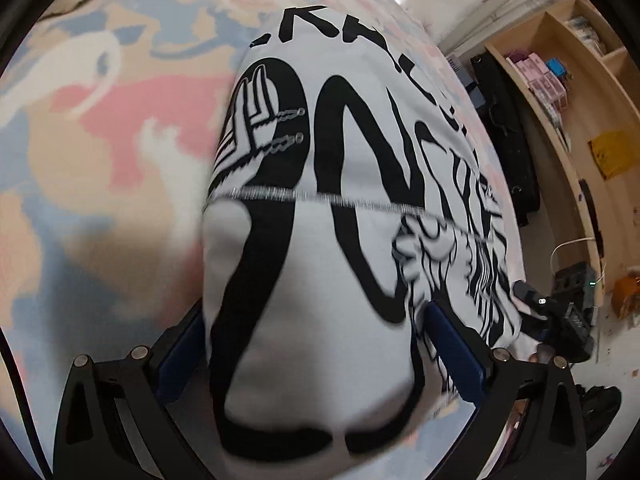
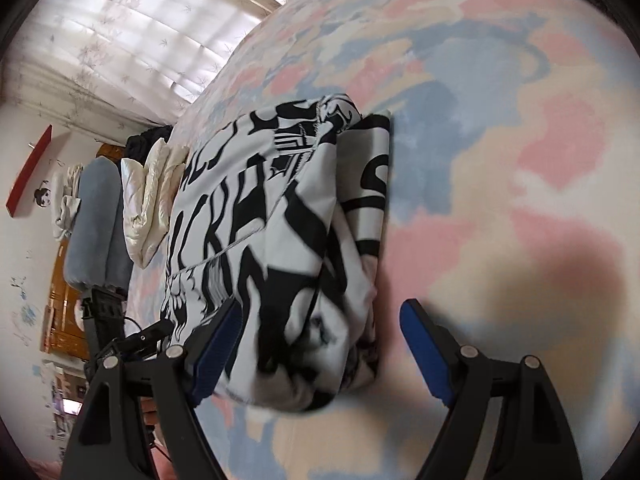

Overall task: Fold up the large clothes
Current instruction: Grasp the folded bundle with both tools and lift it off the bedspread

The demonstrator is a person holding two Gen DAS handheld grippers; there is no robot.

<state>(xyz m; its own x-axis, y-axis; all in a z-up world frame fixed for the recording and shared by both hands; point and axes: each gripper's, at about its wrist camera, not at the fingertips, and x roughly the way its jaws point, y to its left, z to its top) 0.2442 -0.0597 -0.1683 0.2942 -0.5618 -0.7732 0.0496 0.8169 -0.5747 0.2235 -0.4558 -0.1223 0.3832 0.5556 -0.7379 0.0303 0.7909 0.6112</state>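
A white garment with bold black print [image 1: 320, 240] lies folded into a thick oblong on the pastel bedspread [image 1: 100, 128]. In the left wrist view its near end fills the gap between my left gripper's [image 1: 314, 310] blue pads [image 1: 180, 352], which stand wide apart; the cloth shows no pinch. In the right wrist view the other end of the garment [image 2: 280, 240] sits between my right gripper's [image 2: 322, 304] fingers. Its left pad [image 2: 218, 348] touches the cloth and its right pad stands clear of it, over the bedspread [image 2: 500, 160]. Both grippers point steeply down.
A wooden shelf unit [image 1: 560, 80] and a black bag [image 1: 504, 128] stand beyond the bed's far edge. A white quilt [image 2: 148, 200] and a grey-blue pillow [image 2: 96, 220] lie past the garment. A curtained window [image 2: 140, 32] is behind them.
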